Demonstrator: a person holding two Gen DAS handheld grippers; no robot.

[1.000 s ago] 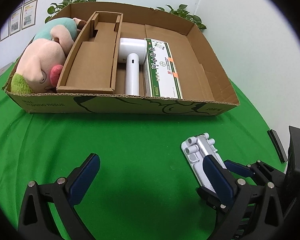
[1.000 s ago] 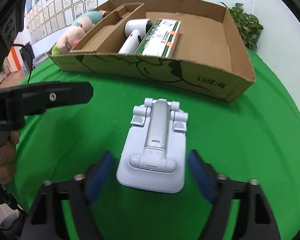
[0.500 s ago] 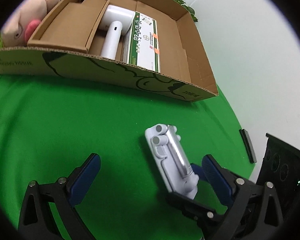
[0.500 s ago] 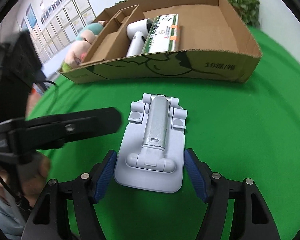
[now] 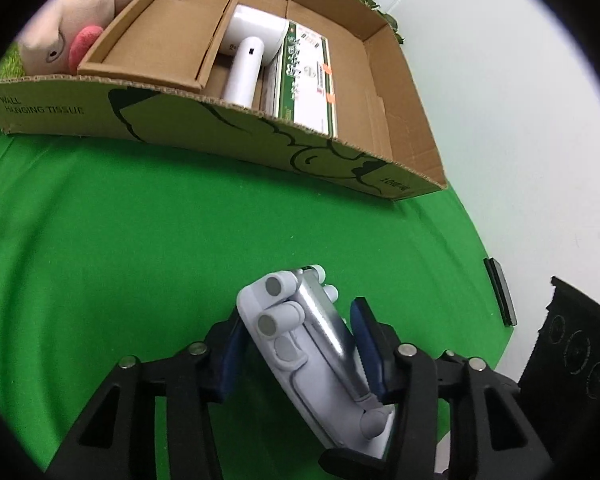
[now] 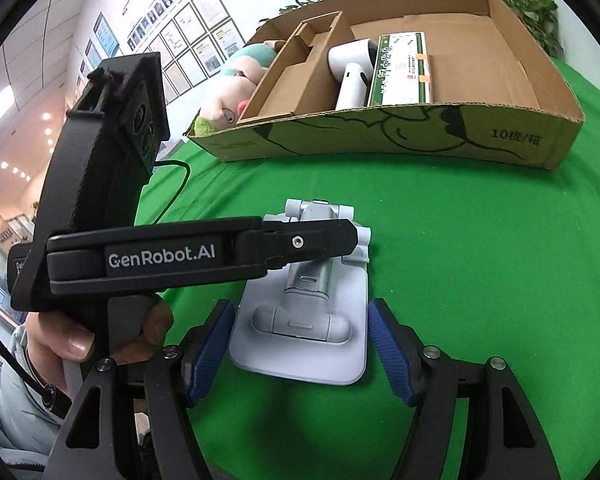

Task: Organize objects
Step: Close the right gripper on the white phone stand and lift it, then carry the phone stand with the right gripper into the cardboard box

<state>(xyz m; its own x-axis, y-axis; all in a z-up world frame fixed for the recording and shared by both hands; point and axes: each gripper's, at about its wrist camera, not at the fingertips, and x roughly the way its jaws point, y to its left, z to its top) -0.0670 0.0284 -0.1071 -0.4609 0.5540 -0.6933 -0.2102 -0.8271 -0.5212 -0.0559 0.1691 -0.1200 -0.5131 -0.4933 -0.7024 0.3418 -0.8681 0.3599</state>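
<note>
Now your left gripper (image 5: 296,344) has its blue fingers (image 5: 366,342) closed in on the hinge end of the folding phone stand (image 6: 308,308), one pad at each side; whether they bear firmly cannot be told. Your right gripper (image 6: 302,344) stands open, its fingers (image 6: 388,354) flanking the stand's flat base without touching it. The stand lies folded on the green counter (image 6: 480,260), just short of the cardboard box (image 6: 520,148).

Handling, as a judgement: the stand looks rigid, a smooth plastic plate with a metal arm, light to moderate in weight and likely slippery under the pads. Its hinges may swing if you lift by the arm alone, so hold across the plate's edges.

Within the box sit a cardboard insert (image 5: 160,44), a white handheld appliance (image 5: 248,60), a green-and-white carton (image 5: 308,80) and a plush pig (image 5: 72,36) at the far-left end; bare floor remains at the right end.

The counter is cloth-covered; framed certificates (image 6: 188,40) line one wall and leafy plants (image 6: 528,8) stand behind the box.
</note>
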